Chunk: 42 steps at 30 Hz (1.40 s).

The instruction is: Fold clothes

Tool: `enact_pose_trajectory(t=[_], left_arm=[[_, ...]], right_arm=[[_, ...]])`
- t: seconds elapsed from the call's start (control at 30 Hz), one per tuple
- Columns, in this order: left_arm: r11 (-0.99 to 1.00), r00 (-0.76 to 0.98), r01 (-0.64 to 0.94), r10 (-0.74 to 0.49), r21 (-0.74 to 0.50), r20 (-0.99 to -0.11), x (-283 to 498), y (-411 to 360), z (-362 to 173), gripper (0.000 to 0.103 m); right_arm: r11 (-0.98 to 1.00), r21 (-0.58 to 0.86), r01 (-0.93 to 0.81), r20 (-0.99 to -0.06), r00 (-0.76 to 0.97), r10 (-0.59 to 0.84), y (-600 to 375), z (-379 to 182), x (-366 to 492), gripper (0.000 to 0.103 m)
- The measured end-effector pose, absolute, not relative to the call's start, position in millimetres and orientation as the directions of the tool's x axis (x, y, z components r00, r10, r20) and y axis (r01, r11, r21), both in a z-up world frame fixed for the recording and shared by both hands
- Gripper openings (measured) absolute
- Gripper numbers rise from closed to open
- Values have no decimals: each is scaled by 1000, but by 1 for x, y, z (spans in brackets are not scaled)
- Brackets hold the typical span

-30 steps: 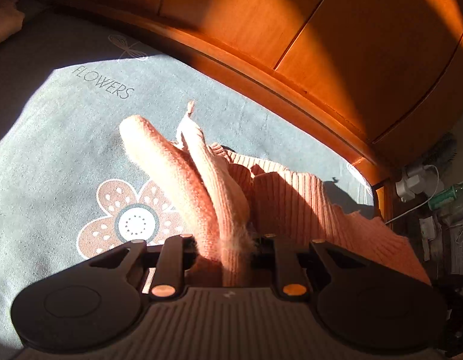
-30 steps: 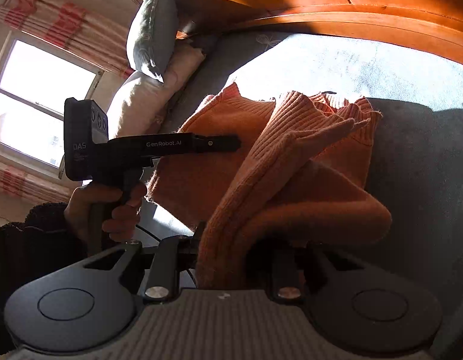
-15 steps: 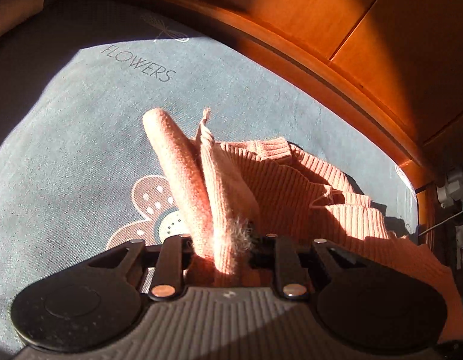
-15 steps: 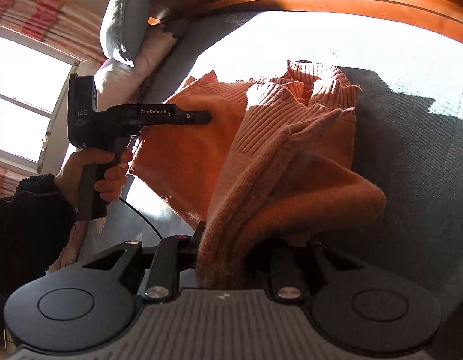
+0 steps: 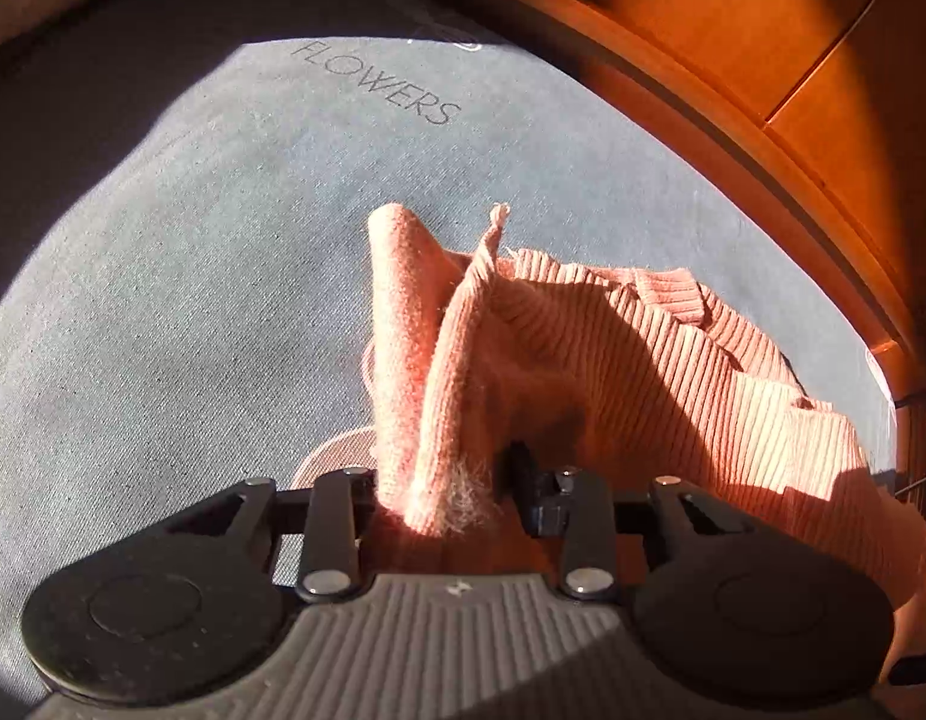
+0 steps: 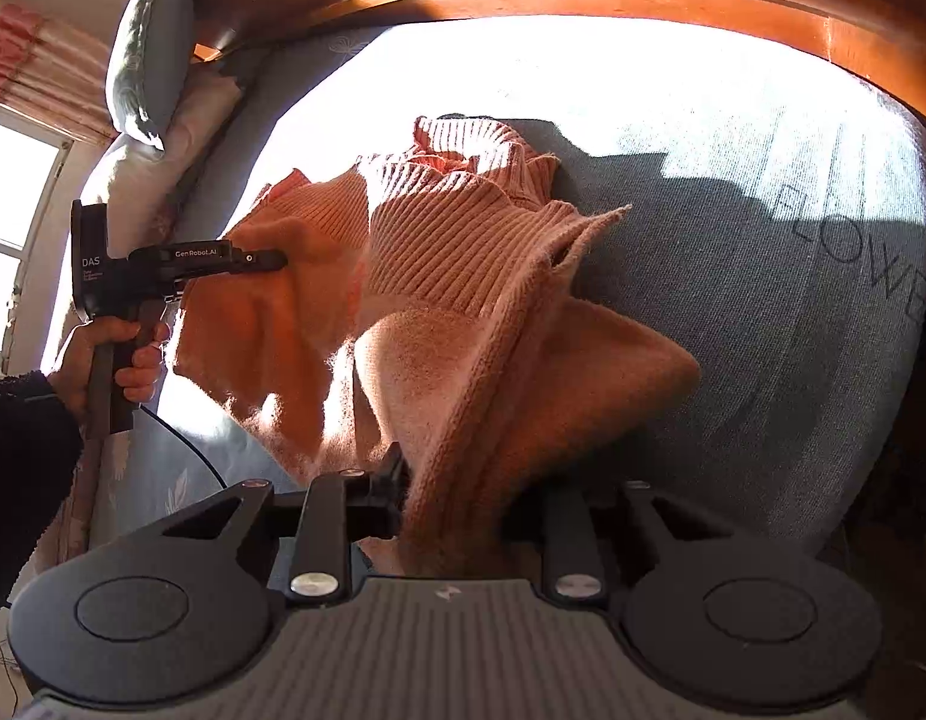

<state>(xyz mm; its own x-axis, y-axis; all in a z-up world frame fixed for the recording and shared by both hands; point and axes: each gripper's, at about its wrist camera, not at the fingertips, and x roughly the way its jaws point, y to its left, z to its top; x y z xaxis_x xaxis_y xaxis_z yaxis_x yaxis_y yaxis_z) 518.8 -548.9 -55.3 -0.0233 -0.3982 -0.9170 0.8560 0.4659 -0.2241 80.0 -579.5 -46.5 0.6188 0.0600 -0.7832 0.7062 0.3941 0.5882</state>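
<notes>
— Grippers, two: left gripper (image 5: 445, 480) and right gripper (image 6: 457, 498), each clamped on a bunched edge of one orange sweater (image 6: 451, 252).
— Where's it lying?
— Held up between them, far part sagging onto the bed (image 5: 193, 270), likely to spread it for a fold. Containers: none visible.

Open grey bedspread (image 5: 193, 252) lies bare to the left of the bunched orange sweater (image 5: 613, 360), giving a hand-held gripper room to pass. A curved wooden footboard (image 5: 733, 120) blocks the far edge. In the right wrist view, stacked pillows (image 6: 145, 60) close off the bed's left end, beside the sweater.
</notes>
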Motion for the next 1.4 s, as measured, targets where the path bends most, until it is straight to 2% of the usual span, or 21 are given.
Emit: enact_pose_trajectory(t=[0.17, 0.27, 0.37, 0.5, 0.57, 0.73, 0.83, 0.93, 1.1, 1.13, 1.17, 1.2, 1.4], left_arm=[[514, 50, 837, -410, -186, -911, 536, -539, -42, 45], [560, 66, 801, -432, -210, -900, 551, -526, -31, 45], [560, 2, 772, -476, -301, -880, 545, -515, -23, 45], [466, -105, 797, -519, -384, -848, 500, -510, -22, 47], [409, -137, 822, -533, -396, -835, 467, -508, -22, 47], [217, -196, 904, -554, -368, -809, 380, -496, -22, 48], [125, -224, 932, -542, -341, -810, 337, -488, -25, 52], [94, -289, 920, -495, -381, -820, 308, -476, -36, 56], [232, -333, 847, -472, -479, -816, 298, -455, -51, 55], [272, -341, 819, -476, -504, -811, 299, -450, -54, 55], [314, -344, 790, -485, -527, -804, 301, -445, -55, 55], [362, -346, 750, -498, -554, -795, 304, -438, -58, 55], [642, -262, 418, -592, -642, -762, 333, -390, -82, 55]], right_arm=[[357, 587, 727, -791, 608, 62, -583, -59, 67, 31], [346, 602, 720, -781, 620, 69, -581, -62, 62, 31], [331, 628, 704, -762, 643, 77, -580, -65, 62, 37], [288, 684, 670, -716, 692, 92, -582, -69, 56, 53], [211, 730, 650, -677, 730, 93, -584, -76, 47, 56], [56, 795, 604, -607, 791, 76, -589, -94, 26, 59], [45, 806, 591, -592, 802, 80, -590, -101, 19, 60], [34, 816, 577, -578, 812, 84, -592, -109, 11, 60], [26, 830, 558, -557, 825, 92, -594, -121, -2, 61], [69, 820, 569, -573, 814, 100, -593, -121, -2, 64], [112, 808, 578, -588, 801, 107, -592, -121, -3, 72], [151, 795, 587, -604, 789, 112, -591, -121, -4, 75], [273, 753, 598, -653, 730, 201, -578, -129, 0, 78]])
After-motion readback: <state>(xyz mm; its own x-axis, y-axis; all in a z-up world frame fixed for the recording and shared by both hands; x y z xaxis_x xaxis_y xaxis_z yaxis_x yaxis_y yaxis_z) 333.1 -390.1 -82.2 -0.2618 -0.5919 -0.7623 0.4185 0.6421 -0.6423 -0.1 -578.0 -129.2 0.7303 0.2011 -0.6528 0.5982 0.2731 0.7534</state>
